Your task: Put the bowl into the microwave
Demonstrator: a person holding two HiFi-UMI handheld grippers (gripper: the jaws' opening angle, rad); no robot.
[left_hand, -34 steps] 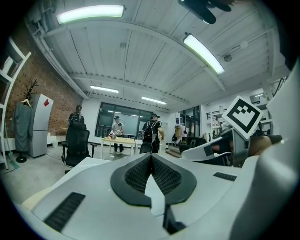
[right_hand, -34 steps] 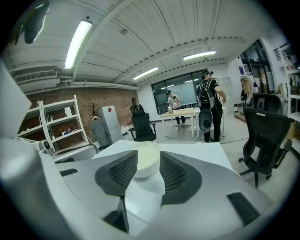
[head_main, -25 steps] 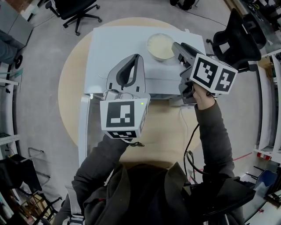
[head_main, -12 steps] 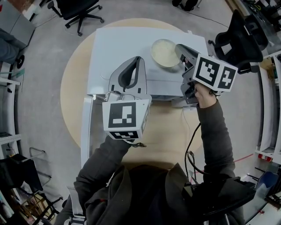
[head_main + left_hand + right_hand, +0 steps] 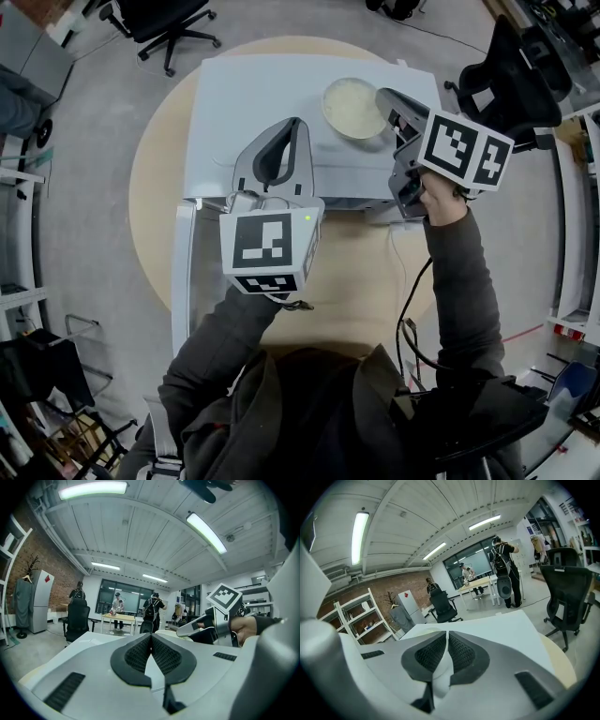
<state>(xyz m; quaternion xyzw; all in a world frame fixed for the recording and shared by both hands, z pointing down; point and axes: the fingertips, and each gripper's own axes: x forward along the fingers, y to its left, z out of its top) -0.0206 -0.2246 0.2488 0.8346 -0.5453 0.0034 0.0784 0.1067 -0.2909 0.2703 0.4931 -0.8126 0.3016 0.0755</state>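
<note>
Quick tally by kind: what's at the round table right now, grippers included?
Shallow cream round bowl: 1
White box-shaped microwave: 1
Grey two-jaw grippers: 2 (left gripper shut, empty; right gripper just closed on the bowl's rim)
Total: 4

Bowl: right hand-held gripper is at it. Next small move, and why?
Probably lift the bowl slightly off the microwave top. The right hand-held gripper has just been closing, and its jaws now pinch the bowl's rim; the bowl sits on top, not inside.
</note>
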